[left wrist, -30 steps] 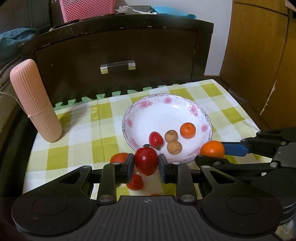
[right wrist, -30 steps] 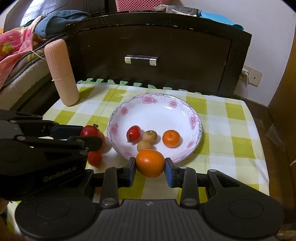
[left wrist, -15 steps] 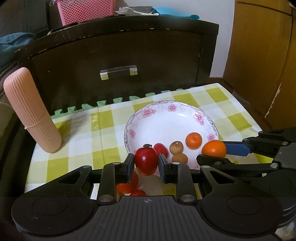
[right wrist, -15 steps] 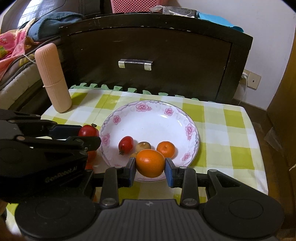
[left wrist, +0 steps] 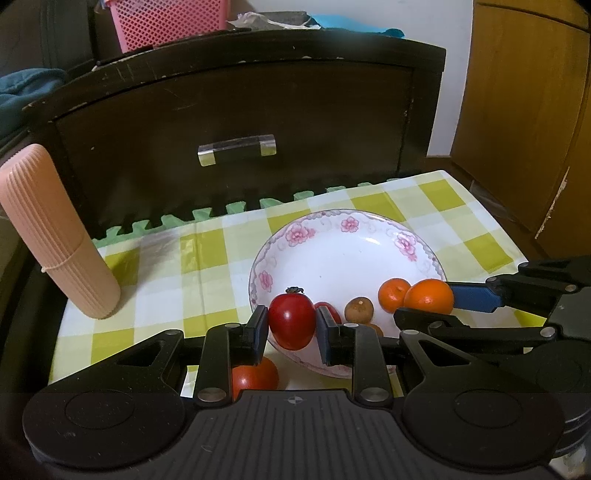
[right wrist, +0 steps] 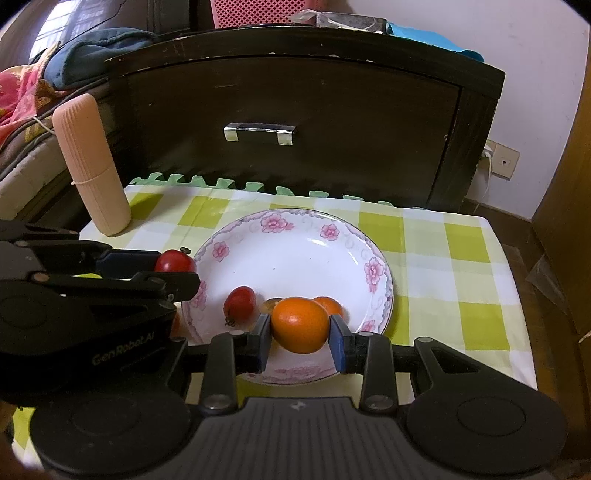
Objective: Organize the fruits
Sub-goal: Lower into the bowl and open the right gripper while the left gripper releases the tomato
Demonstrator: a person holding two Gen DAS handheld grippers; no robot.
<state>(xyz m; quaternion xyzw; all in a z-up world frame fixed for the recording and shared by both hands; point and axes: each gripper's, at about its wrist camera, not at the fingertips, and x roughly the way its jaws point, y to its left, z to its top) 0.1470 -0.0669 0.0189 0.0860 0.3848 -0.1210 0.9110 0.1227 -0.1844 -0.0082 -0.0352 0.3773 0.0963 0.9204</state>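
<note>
My left gripper (left wrist: 291, 326) is shut on a red tomato (left wrist: 291, 320), held over the near left rim of the white flowered plate (left wrist: 354, 236). My right gripper (right wrist: 300, 330) is shut on an orange (right wrist: 300, 325) above the plate's (right wrist: 303, 254) near side. In the plate lie a small tomato (right wrist: 240, 303), a brown fruit (left wrist: 358, 309) and a small orange (left wrist: 392, 294). Another tomato (left wrist: 255, 376) rests on the cloth under my left gripper. In the right wrist view, the left gripper (right wrist: 173, 273) and its tomato (right wrist: 173, 261) show at left.
A ribbed pink cylinder (left wrist: 55, 236) stands on the checked cloth (left wrist: 162, 273) at the back left. A dark drawer cabinet (left wrist: 236, 122) rises right behind the table, with a pink basket (left wrist: 166, 22) on top. Wooden doors (left wrist: 524, 110) stand at the right.
Both grippers have carried their fruit forward, from before the plate's near rim to over the plate. The loose tomatoes on the cloth now sit under my left gripper.
</note>
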